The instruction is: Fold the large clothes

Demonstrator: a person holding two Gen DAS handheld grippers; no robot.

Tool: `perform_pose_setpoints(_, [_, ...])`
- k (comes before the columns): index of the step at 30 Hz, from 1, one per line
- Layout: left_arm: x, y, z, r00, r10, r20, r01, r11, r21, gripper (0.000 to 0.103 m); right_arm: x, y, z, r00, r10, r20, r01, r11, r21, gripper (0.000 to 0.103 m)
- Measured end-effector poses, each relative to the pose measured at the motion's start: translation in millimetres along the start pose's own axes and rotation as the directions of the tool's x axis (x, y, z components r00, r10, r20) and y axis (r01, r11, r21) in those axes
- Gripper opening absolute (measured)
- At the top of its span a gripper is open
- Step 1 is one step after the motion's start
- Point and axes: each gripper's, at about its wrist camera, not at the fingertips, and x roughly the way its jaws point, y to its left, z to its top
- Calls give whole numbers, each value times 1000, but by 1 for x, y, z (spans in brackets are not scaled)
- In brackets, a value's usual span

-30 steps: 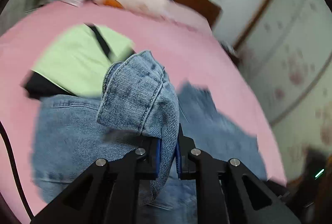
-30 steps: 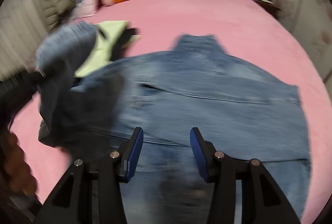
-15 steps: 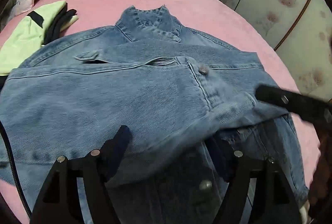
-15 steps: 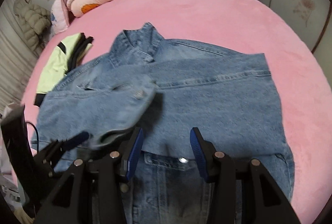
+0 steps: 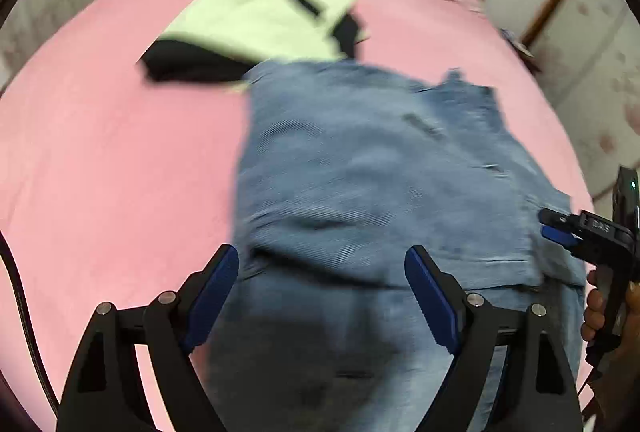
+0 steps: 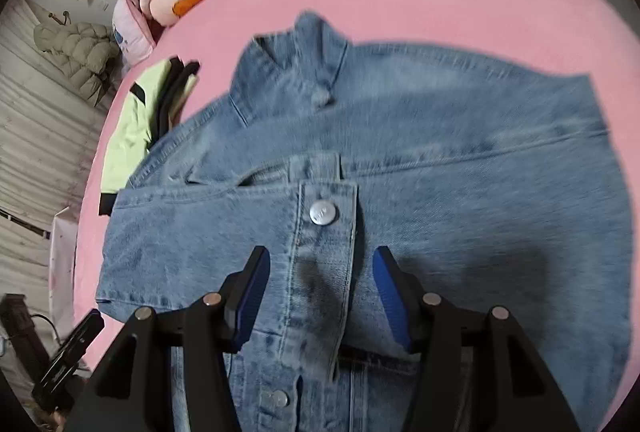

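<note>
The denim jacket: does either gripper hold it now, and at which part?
Neither holds it. The left gripper and right gripper stand open above the denim jacket.

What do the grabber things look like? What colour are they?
Both are black frames shaped like a V, with round silver bolts on the joints. The left gripper and right gripper each have two fingers lined with ridged blue pads. A thin black cable runs beside the left one.
</note>
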Motion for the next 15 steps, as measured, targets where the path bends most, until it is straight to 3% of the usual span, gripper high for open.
perform_pose_setpoints(4, [25,23,-11,998,49,-32,-49,999,-18,84,27,-7,-1,999,18,-49,-18,1000,0,54])
perform_pose_setpoints(7, [36,25,-12,998,51,-24,-51,999,-11,83,33,-8,0,998,47,-33,-47,999,-10,55])
perform_pose_setpoints(10, [43,20,-8,998,60,-1,-60,998,8,81,36,-2,1,994,106,-32,-107,994,-28,37])
perform_pose_setpoints(14, [51,10,4,997,73,34,-74,997,29,77,33,15,3,995,96,-39,-99,989,-113,16])
perform_pose_setpoints(15, [54,5,11,996,75,43,-76,997,32,75,29,18,4,995,90,-30,-94,987,-130,16])
